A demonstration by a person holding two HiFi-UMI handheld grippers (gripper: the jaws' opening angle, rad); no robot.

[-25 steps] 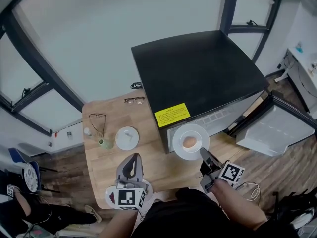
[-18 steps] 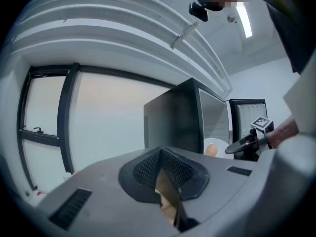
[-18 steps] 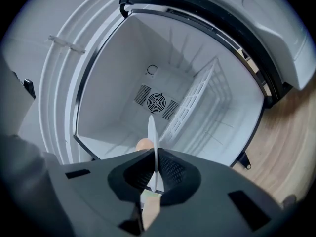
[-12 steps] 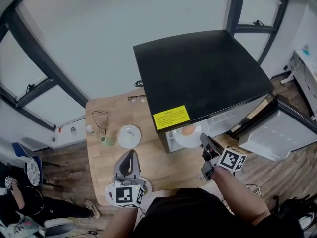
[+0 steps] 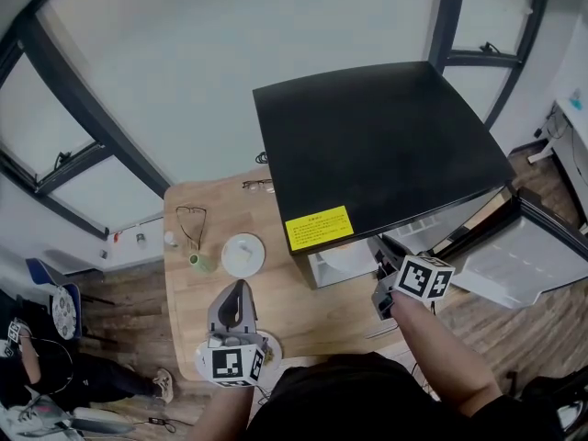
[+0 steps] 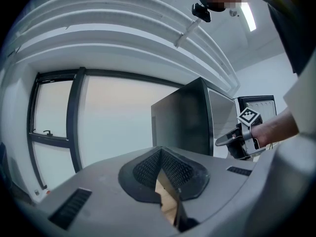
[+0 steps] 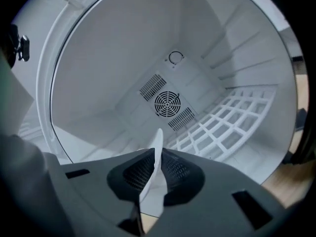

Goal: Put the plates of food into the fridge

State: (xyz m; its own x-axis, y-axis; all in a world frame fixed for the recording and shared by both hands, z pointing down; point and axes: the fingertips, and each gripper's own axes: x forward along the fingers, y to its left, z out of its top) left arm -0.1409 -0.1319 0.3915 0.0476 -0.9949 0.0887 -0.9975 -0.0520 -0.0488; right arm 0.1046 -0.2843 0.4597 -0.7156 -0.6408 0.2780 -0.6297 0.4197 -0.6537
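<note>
The right gripper (image 5: 379, 266) reaches into the open fridge (image 5: 377, 145) at the tabletop's right edge. Its jaws have just eased slightly wider and pinch the rim of the white plate (image 7: 158, 138), which is inside the fridge's white compartment. The left gripper (image 5: 239, 288) hovers above the tabletop (image 5: 303, 312) near its front edge, jaws pressed together on nothing.

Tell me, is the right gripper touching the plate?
Touching. The right gripper view shows the rim of the plate pinched in the right gripper, whose jaws have just opened slightly.
</note>
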